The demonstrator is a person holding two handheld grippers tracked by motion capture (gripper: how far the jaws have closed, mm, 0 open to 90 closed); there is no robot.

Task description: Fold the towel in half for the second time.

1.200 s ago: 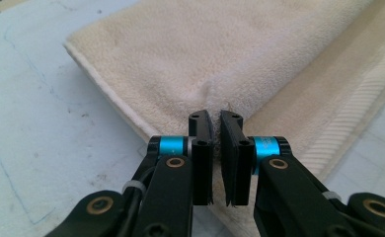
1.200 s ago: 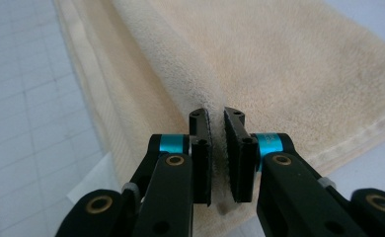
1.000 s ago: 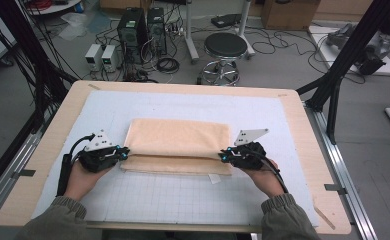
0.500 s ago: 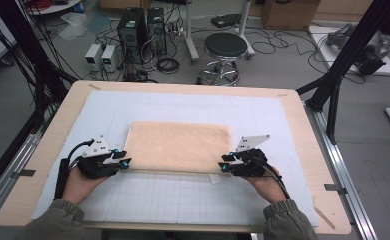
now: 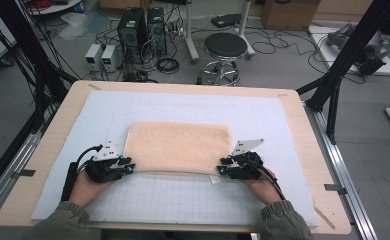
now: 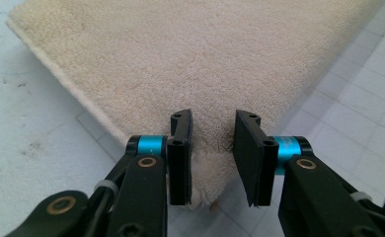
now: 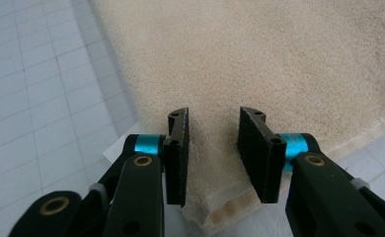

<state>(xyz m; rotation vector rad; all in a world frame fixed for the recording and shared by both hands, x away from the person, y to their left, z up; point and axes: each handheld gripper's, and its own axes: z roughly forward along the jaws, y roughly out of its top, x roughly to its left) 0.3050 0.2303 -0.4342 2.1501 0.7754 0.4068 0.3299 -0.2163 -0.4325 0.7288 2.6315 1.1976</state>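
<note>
A beige towel point(image 5: 178, 147) lies folded flat in a rectangle on the white grid mat point(image 5: 183, 200). My left gripper point(image 5: 129, 168) rests at the towel's near left corner, and my right gripper point(image 5: 223, 167) at its near right corner. In the left gripper view the left gripper point(image 6: 212, 121) is open, and the towel point(image 6: 180, 59) corner lies loose between and under the jaws. The right gripper view shows the right gripper point(image 7: 212, 116) open as well, straddling a layered corner of the towel point(image 7: 259, 59). A small white tag peeks out beside that corner.
The mat covers most of a wooden table point(image 5: 48, 150), with bare mat in front of and behind the towel. Beyond the far edge, on the floor, stand a stool point(image 5: 225, 47), computer towers point(image 5: 138, 25) and many cables. Black frame posts rise at both sides.
Both grippers drew the towel's upper layer toward the person, laying it flat over the lower layer. Their jaws now stand apart at the near corners.
</note>
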